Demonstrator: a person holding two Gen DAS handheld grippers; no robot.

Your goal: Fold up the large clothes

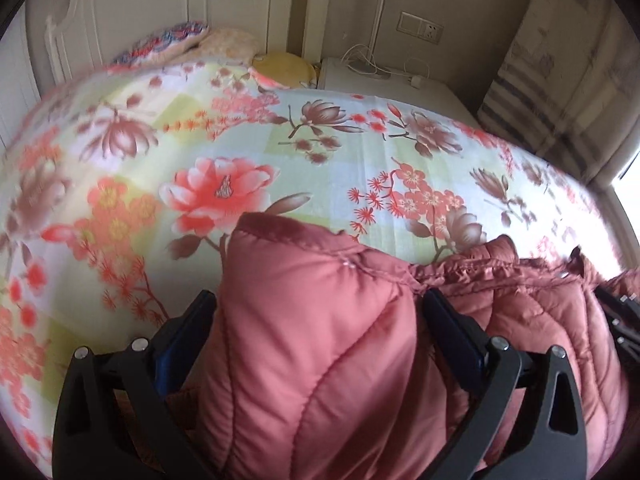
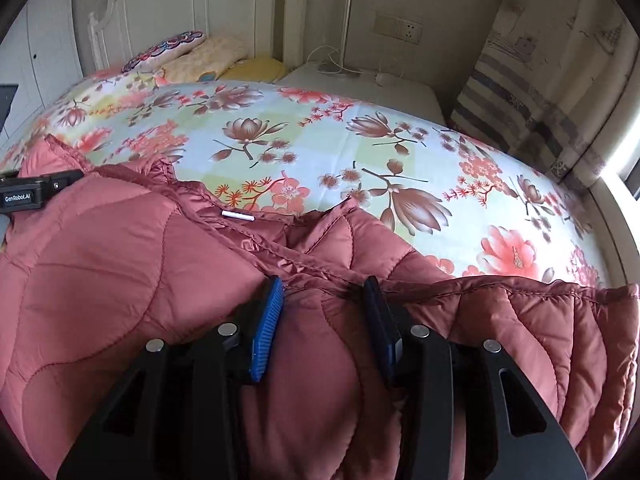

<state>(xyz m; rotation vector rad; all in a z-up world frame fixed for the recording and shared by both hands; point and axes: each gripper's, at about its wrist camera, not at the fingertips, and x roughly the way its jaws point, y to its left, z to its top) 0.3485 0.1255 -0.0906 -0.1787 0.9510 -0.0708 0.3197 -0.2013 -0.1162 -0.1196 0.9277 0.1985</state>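
A dusty-pink quilted down jacket (image 1: 320, 360) lies along the near edge of the bed. In the left wrist view my left gripper (image 1: 316, 300) stands wide, its fingers either side of a puffy upright fold of the jacket; a dark gap shows beside the left pad, so no firm grip shows. In the right wrist view my right gripper (image 2: 324, 292) has its blue pads pressed on a ridge of the jacket (image 2: 120, 280) just below its stitched hem. The left gripper's black body (image 2: 24, 196) rests on the jacket at the far left.
The bed carries a floral sheet (image 1: 280, 152) that stretches away beyond the jacket. Pillows (image 2: 192, 56) lie by the white headboard. A white bedside cabinet (image 2: 360, 84) with cables stands at the back right, and a striped curtain (image 2: 520, 112) hangs at the right.
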